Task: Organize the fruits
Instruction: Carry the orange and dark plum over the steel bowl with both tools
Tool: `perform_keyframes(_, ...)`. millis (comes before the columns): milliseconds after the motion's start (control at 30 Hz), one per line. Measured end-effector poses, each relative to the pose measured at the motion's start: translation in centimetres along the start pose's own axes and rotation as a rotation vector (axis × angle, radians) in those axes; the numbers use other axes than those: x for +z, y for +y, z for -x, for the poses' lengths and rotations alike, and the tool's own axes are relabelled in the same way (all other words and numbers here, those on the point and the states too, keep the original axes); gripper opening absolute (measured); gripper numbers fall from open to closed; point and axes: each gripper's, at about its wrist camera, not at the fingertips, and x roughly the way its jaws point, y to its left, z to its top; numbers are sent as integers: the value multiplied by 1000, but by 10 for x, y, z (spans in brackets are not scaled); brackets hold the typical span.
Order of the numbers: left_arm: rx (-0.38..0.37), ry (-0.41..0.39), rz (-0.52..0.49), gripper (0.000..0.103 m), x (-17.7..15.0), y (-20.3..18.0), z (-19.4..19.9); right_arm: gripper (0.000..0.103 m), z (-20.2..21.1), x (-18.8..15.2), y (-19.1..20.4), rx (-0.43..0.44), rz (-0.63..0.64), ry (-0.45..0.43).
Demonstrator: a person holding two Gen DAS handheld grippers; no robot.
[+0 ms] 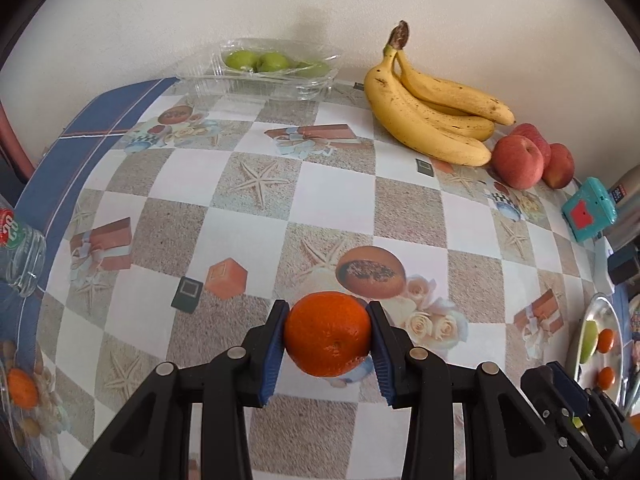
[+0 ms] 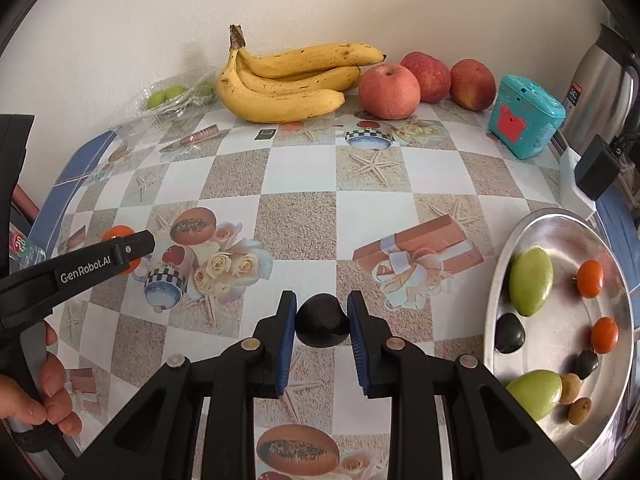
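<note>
My left gripper (image 1: 328, 336) is shut on an orange tangerine (image 1: 327, 334), held just above the patterned tablecloth. In the right wrist view that same gripper (image 2: 132, 246) reaches in from the left with a hand on its grip, the tangerine (image 2: 116, 233) partly hidden behind it. My right gripper (image 2: 322, 318) is shut on a dark plum (image 2: 321, 320), its blue pads pressing both sides. A silver plate (image 2: 520, 236) at the right holds green mangoes, tangerines, dark plums and small brown fruits.
Bananas (image 2: 288, 80) and three red apples (image 2: 390, 92) lie along the back wall, with a clear box of green fruit (image 1: 260, 66) at the back left. A teal box (image 2: 524, 116), a steel kettle (image 2: 600, 88) and a black adapter (image 2: 598, 168) stand at the right. A plastic bottle (image 1: 20, 256) lies at the left edge.
</note>
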Motion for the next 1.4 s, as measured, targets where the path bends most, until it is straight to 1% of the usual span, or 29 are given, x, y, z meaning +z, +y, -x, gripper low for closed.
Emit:
perform_keyframes(133, -5, -19, -55, 42, -7, -13, 16, 27, 13, -3, -1, 5, -3, -7)
perform_keyframes(300, 28, -42, -91, 42, -14, -17, 38, 27, 29, -9, -3, 15, -20, -13)
perform_keyframes(467, 70, -59, -124, 42, -28, -22, 56, 27, 45, -15, -6, 35, -28, -26)
perform_keyframes(667, 92, -65, -173, 42, -51, -39, 70, 27, 60, -27, -19, 76, -78, -21)
perform_keyframes(767, 86, -70, -198, 42, -59, -46, 76, 27, 66, -33, -25, 87, -97, -16)
perform_keyframes(833, 104, -76, -210, 42, -64, -49, 80, 27, 71, -37, -30, 92, -105, -18)
perform_keyframes(933, 139, -83, -221, 42, -68, -52, 83, 27, 75, -42, -34, 95, -109, -17)
perform_keyframes(1167, 162, -75, -236, 42, -74, -64, 81, 27, 76, -44, -45, 113, -118, 2)
perform_keyframes(1400, 133, -55, -243, 42, -77, -85, 75, 27, 65, -42, -68, 84, -135, 40)
